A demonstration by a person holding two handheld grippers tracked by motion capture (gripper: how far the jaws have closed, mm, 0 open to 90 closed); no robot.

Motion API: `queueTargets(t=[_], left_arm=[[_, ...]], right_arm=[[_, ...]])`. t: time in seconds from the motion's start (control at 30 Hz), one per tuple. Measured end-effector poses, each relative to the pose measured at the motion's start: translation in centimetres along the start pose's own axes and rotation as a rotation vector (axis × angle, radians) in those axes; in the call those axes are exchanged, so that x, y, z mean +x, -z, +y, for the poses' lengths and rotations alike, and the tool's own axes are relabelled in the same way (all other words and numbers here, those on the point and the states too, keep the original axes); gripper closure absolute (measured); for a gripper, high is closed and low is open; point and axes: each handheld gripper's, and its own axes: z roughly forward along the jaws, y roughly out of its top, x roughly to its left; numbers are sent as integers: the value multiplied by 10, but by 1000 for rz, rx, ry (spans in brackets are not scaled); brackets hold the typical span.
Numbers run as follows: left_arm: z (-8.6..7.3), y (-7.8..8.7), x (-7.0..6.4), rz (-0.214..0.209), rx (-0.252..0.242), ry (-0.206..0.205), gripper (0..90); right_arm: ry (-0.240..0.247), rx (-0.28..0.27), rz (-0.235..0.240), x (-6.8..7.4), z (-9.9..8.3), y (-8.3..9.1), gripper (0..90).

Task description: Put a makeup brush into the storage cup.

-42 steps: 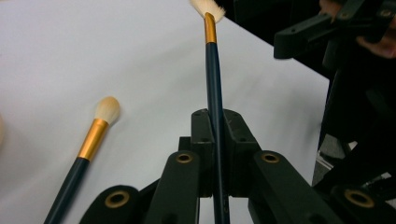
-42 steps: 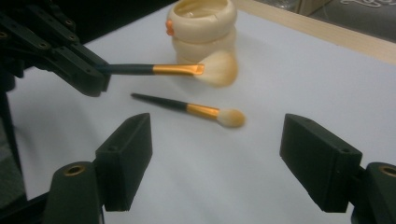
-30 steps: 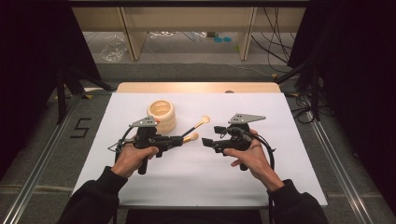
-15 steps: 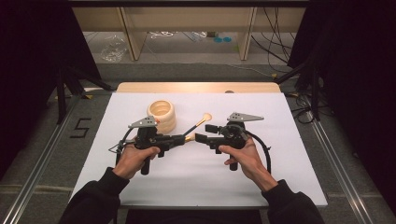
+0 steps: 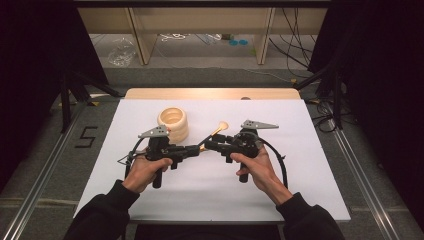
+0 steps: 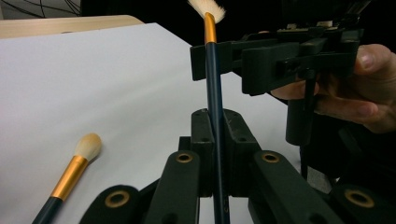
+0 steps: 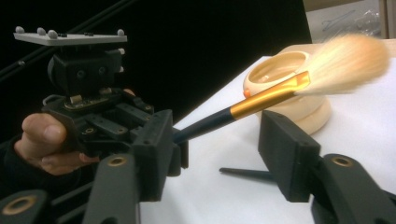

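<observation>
My left gripper [image 6: 215, 122] is shut on the dark blue handle of a makeup brush [image 6: 208, 51] with a gold ferrule, which points up and away. In the high view the left gripper [image 5: 196, 149] aims right and the brush [image 5: 216, 131] slants up-right above the sheet. My right gripper [image 5: 210, 145] faces it from the right. Its jaws stand open on either side of the brush [image 7: 266, 99] near the ferrule, with a wide gap; the right gripper [image 7: 219, 135] is not touching it. A second brush [image 6: 70, 170] lies flat on the sheet. A cream ring-shaped holder [image 5: 173, 122] stands behind the left gripper.
A white sheet [image 5: 305, 175] covers the table, with a strip of bare wood [image 5: 210, 93] at the far edge. Beyond the table stand shelf legs with cables on the floor. Dark curtains close both sides.
My right gripper has moved left towards the left one and its open jaws now straddle the raised brush. The left gripper has kept its hold and barely shifted.
</observation>
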Motion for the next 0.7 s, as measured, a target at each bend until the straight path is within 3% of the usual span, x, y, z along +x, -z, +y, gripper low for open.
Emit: queueTargets(t=[0.43,0.47,0.5,0.6,0.7], left_arm=[[-3,-3,-1,-8,-22,4,841],[-3,-4,-1,-7,-21,-1,841],[-3,-4,-1,-7,-21,-1,841],[-6,-7,0,-17,-10,6,840],[-9,-11,-2,-18,16,-11,838]], right_arm=[[-55,-34,32,-2,-1,-3,622],[-116,-55,51,-4,-3,-1,661],[-116,-55,51,-4,-3,-1,661],[-137,-56,57,-6,-5,-1,689],[-141,-70,72,-5,-4,-2,743]])
